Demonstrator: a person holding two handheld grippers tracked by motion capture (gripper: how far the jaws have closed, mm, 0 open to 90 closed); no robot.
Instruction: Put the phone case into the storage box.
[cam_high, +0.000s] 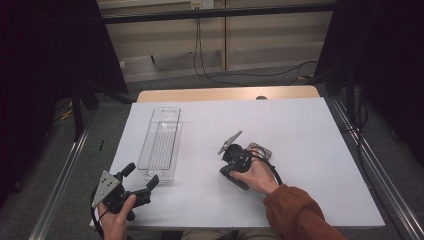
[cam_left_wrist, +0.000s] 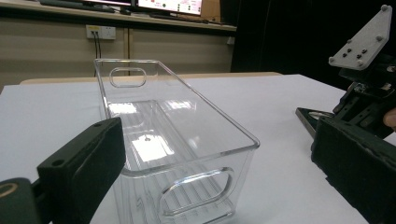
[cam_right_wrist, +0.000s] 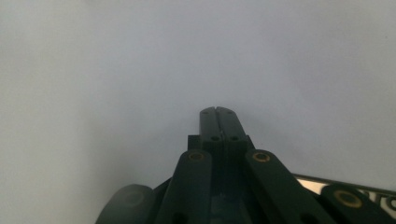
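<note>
Hands sit low at the near edge of the white-covered table (cam_high: 300, 150), each w/ a black two-jaw gripper.

Left gripper (cam_high: 142, 186) rests near the front-left corner, jaws spread wide apart w/ nothing between them. It points at the near end of the clear plastic rectangular bin (cam_high: 161, 142), which stands upright and empty on the left half of the sheet, long side running away from the person. Seen along the left gripper's own jaws, the bin (cam_left_wrist: 173, 140) is straight ahead, its cut-out handle facing the tool. My guess: it's lined up that way so the bin's end wall can be steadied or gripped, but the jaws are just short of it, not touching.

Right gripper (cam_high: 225, 172) is held mid-table, tilted down toward the sheet, jaws pressed tight together and clamped on nothing; in the right gripper view (cam_right_wrist: 218, 112) the two black tips meet over bare white surface. Just behind it lies a small flat dark-framed square object w/ a shiny face (cam_high: 260, 150), partly hidden by the hand; can't tell what it is. Closed tips near a thin flat thing suggest poking or sliding it rather than pinching, prob. toward the bin.

Bin and flat piece are well apart, so nothing's loaded yet.
</note>
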